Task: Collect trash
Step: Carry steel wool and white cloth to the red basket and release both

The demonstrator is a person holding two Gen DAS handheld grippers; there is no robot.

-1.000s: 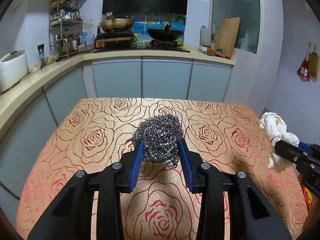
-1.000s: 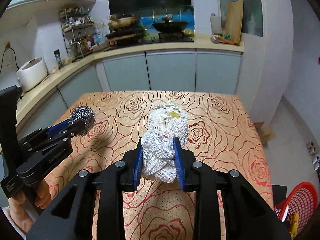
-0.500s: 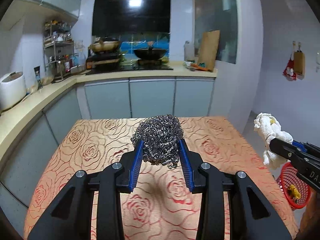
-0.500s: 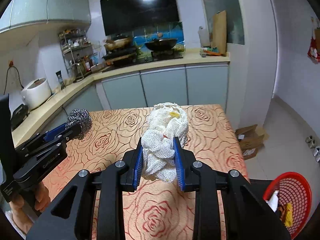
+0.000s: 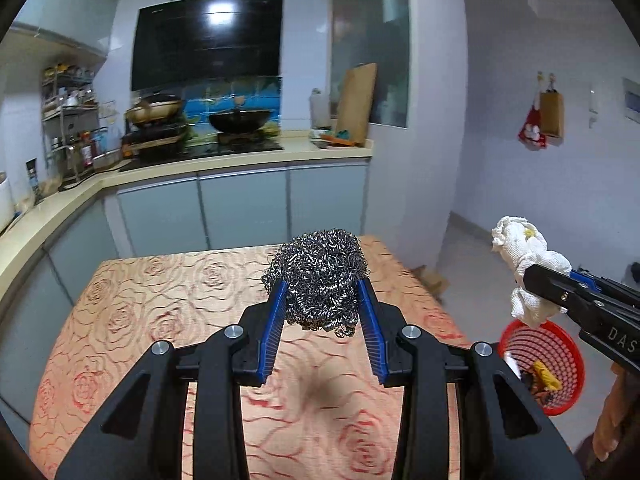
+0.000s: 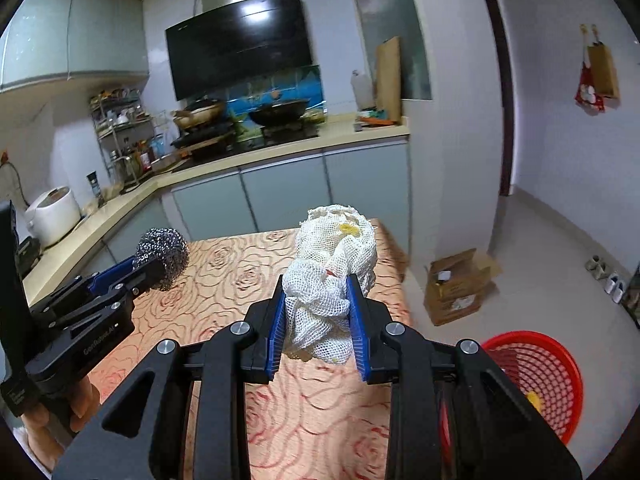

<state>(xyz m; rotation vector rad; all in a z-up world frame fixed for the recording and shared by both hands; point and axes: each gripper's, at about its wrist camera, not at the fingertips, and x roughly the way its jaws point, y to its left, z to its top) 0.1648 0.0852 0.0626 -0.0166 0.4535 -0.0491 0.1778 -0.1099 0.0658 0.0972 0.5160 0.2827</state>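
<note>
My left gripper (image 5: 322, 300) is shut on a grey steel-wool ball (image 5: 316, 276), held in the air above the rose-patterned table (image 5: 160, 304). A crumpled white mesh cloth (image 6: 332, 276) with yellow stains sits squeezed between the blue pads of my right gripper (image 6: 316, 300), also above the table. The left wrist view shows the cloth (image 5: 524, 256) at far right, just above a red mesh basket (image 5: 556, 360) on the floor. That red basket (image 6: 536, 376) holds some scraps and stands past the table's right edge. In the right wrist view the steel-wool ball (image 6: 162, 254) appears at left.
A kitchen counter (image 5: 224, 164) with a stove, pans and a cutting board runs along the back and left walls. A white pillar (image 6: 452, 120) rises behind the table's far right corner. A cardboard box (image 6: 460, 284) lies on the tiled floor beside it.
Both grippers have risen and pulled back towards the right with their loads still held. The table has sunk lower in both views, and the red basket has come into sight.
</note>
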